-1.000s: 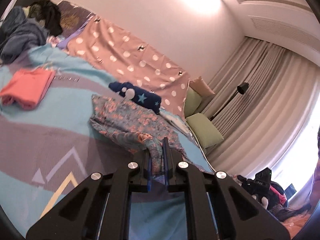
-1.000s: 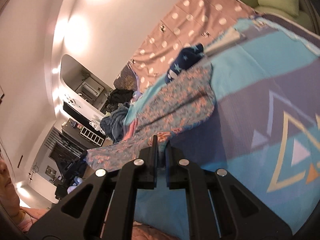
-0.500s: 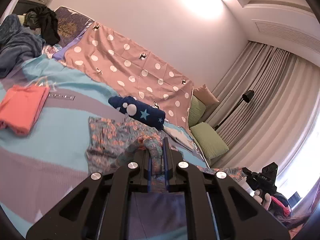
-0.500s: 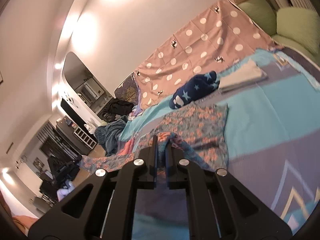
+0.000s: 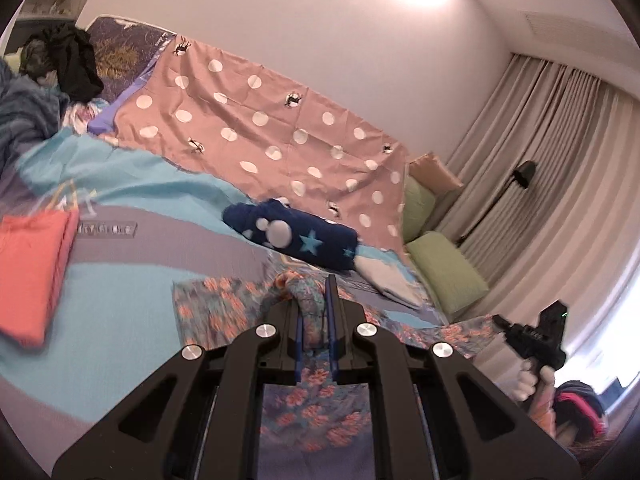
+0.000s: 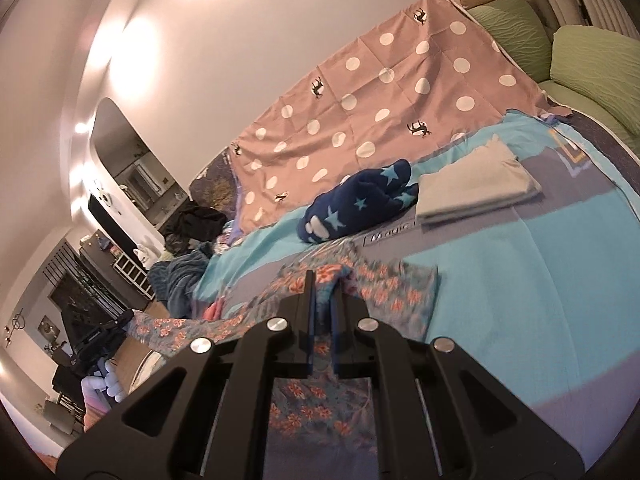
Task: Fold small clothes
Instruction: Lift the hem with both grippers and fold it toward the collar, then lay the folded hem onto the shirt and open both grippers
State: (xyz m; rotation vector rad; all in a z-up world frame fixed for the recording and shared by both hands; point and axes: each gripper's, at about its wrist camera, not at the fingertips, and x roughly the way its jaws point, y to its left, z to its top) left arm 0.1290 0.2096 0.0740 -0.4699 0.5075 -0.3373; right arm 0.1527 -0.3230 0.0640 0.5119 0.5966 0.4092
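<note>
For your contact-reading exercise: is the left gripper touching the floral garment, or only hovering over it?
Touching. The left wrist view shows the left gripper shut on a bunched fold of the floral garment, with cloth pinched between its fingers.

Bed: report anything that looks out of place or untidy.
Folded coral garment and grey garment lie neat. The navy star-print piece is a loose bundle. Crumpled clothes heap at the bed's far end.

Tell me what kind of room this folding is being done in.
Most likely a bedroom. The work surface is a bed with a patterned blue cover, green pillows at one end, and long curtains over a window. Folded clothes, such as the orange garment, lie on it.
</note>
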